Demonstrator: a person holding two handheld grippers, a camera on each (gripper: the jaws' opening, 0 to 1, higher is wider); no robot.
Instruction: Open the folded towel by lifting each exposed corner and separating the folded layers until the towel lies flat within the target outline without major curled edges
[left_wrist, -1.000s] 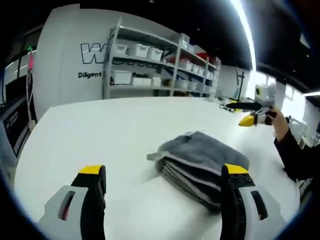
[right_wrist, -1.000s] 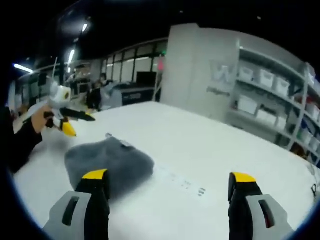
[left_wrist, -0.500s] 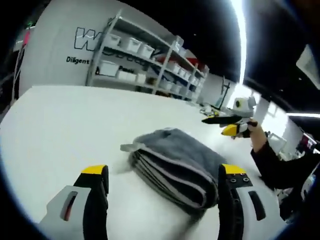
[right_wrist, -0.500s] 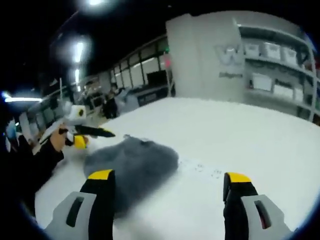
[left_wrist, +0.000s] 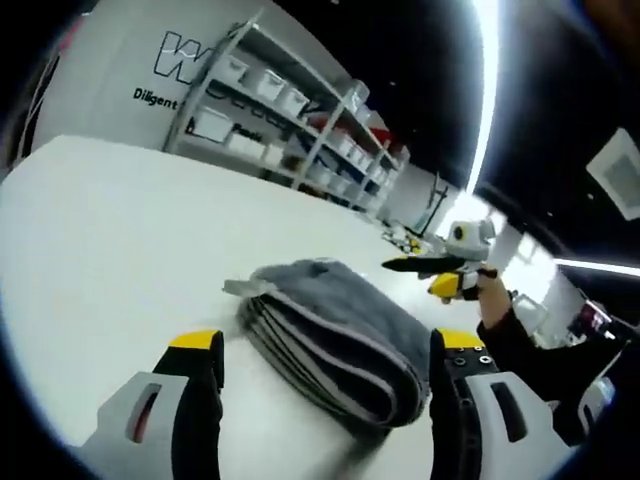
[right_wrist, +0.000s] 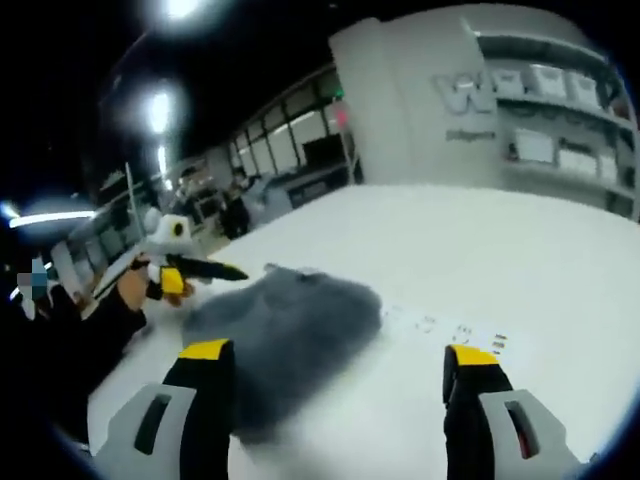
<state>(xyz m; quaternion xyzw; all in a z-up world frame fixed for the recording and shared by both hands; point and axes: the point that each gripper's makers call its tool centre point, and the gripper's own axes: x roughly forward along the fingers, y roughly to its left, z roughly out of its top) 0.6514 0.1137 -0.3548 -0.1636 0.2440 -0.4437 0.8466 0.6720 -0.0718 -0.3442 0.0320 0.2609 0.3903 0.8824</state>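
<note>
The left tool (left_wrist: 325, 385), a grey two-jaw gripper with yellow tips, has its jaws apart with nothing between them. Compared with one second ago, the left gripper view has closed in on the folded grey terry towel (left_wrist: 335, 335), which now lies between and just beyond the jaw tips. The towel rests on the white surface (left_wrist: 110, 240), with its stacked layer edges and a small exposed corner facing this tool. The towel itself has not been disturbed; the change in framing comes from camera motion.

The right tool (right_wrist: 338, 375) also has its jaws apart and empty. In the right gripper view, the towel (right_wrist: 285, 335) now appears larger and nearer the left jaw than it did one second ago, with small printed marks (right_wrist: 450, 330) on the surface just beside it. No target outline can be identified with certainty. In the left gripper view, the right tool (left_wrist: 440, 272) appears beyond the towel, raised above the surface.

Judgement: both tools are on approach and no layer is lifted yet. The towel is fully folded, so the task is at its start. The next step calls for a jaw to pinch the exposed corner.
</note>
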